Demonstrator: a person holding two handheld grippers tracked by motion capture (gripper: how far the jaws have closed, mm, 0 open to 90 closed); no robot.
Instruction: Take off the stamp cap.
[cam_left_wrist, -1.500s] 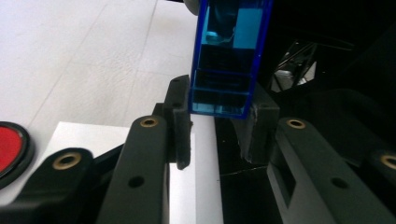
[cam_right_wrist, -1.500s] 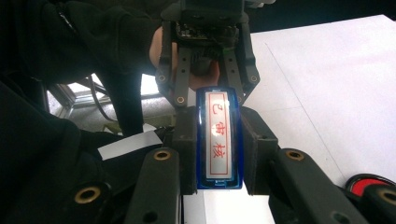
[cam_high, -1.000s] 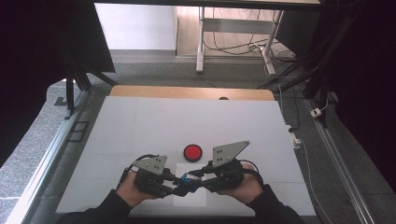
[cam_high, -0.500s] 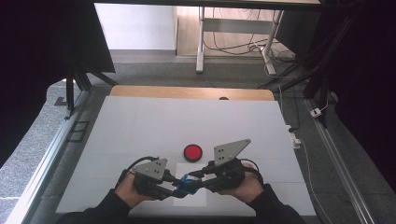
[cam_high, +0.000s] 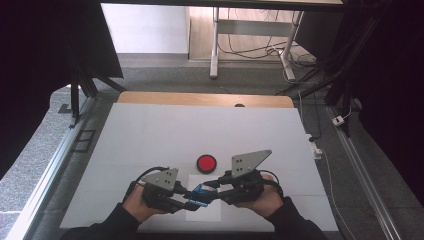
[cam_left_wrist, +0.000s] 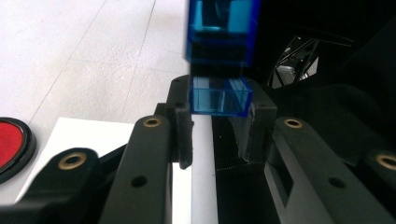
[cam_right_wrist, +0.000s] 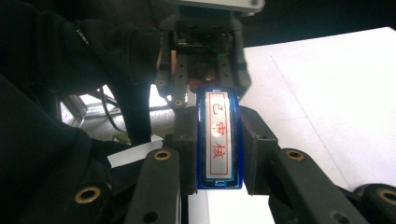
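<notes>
Low over the table's near edge, both grippers meet on a small blue translucent stamp (cam_high: 202, 192). In the left gripper view, my left gripper (cam_left_wrist: 219, 122) is shut on a short clear-blue end piece (cam_left_wrist: 218, 95). A larger blue part (cam_left_wrist: 219, 28) looms blurred just beyond it. My right gripper (cam_right_wrist: 218, 154) is shut on the stamp's blue body (cam_right_wrist: 218, 135), whose white label bears red characters. The left gripper (cam_right_wrist: 201, 70) faces it from the far end. From above, the left gripper (cam_high: 191, 200) and right gripper (cam_high: 211, 189) point at each other. Whether the two blue parts are joined I cannot tell.
A round red pad in a black rim (cam_high: 206, 162) lies just beyond the grippers, and at the left edge in the left gripper view (cam_left_wrist: 8, 147). A white paper sheet (cam_high: 204, 214) lies under the hands on the white table (cam_high: 150, 130). A wooden strip (cam_high: 200, 99) borders the far edge.
</notes>
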